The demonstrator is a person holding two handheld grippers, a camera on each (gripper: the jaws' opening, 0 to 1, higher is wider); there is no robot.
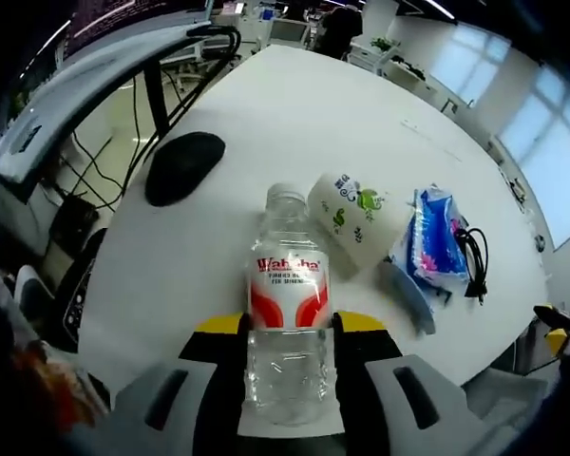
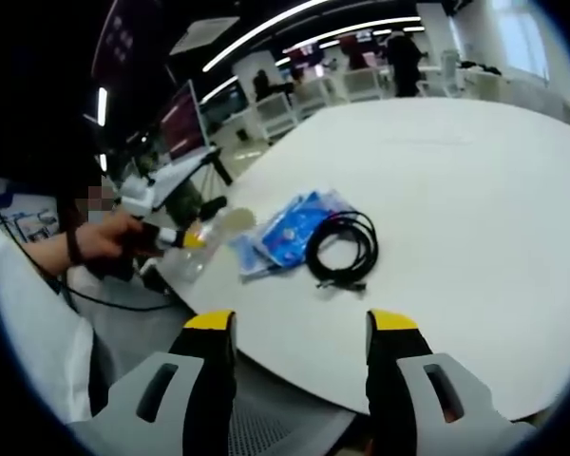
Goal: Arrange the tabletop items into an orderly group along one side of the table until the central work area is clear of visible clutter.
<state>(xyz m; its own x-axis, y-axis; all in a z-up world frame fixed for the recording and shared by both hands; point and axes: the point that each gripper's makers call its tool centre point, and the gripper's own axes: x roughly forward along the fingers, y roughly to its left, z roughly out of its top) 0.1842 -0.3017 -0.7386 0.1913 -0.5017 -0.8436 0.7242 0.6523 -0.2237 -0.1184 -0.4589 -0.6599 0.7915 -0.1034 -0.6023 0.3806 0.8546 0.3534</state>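
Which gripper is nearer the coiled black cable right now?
Left, as far as I can judge: the left gripper, clamping the clear plastic water bottle, sits by the cable's group; the open right gripper hangs off the table edge.

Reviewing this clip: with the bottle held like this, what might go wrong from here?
1. The clear plastic water bottle with a red label sits between the left gripper jaws, close to the white paper cup with green print; setting it down could knock the cup.
2. The blue plastic packet and coiled black cable lie near the white table edge and could get pushed off.
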